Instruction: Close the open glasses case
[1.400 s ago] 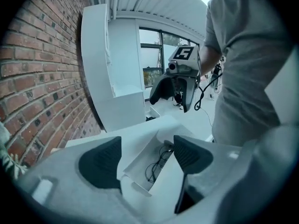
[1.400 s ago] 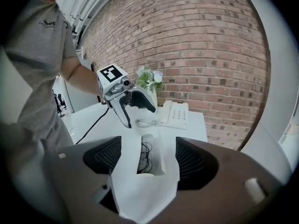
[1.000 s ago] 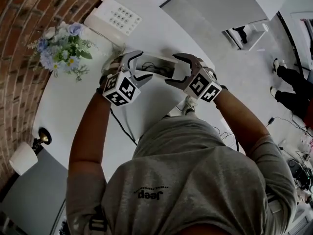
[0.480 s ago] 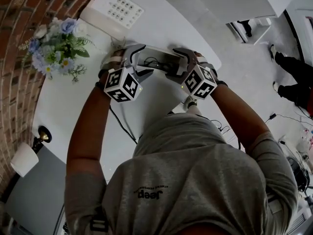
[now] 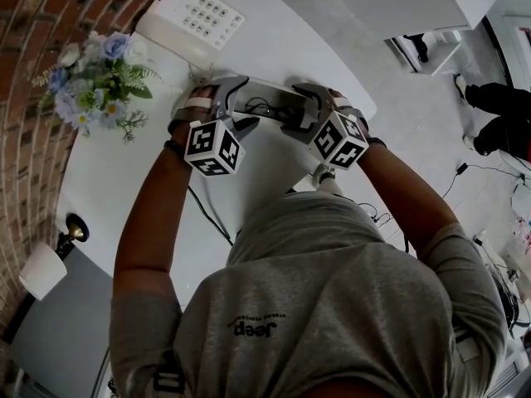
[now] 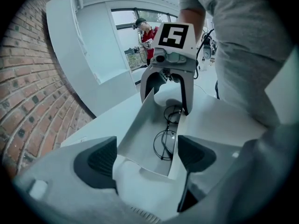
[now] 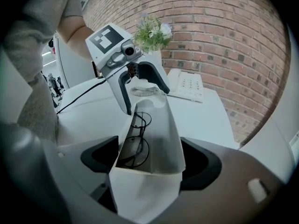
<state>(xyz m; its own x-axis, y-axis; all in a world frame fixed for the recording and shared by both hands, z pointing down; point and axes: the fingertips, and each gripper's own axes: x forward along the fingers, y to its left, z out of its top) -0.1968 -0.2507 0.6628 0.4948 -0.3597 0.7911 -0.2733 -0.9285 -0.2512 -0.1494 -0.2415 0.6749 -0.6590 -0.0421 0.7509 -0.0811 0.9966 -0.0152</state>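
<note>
two claws bracket the open glasses case (image 5: 264, 106), which lies with glasses (image 6: 164, 141) inside on the white surface (image 5: 124, 181), near the telephone (image 5: 191, 19) on the person's side of it. the left claw (image 6: 147, 155) is opening, released around one end. the right claw (image 7: 149, 162) stands wide against the other end; whether it presses i cannot tell.

Dim, greyish pics; daylight from window (image 6: 125, 17) behind glasses case (image 6: 140, 141); soft shadow inside it; fisheye bend w/ black corners; foregrnd blurry.
</note>
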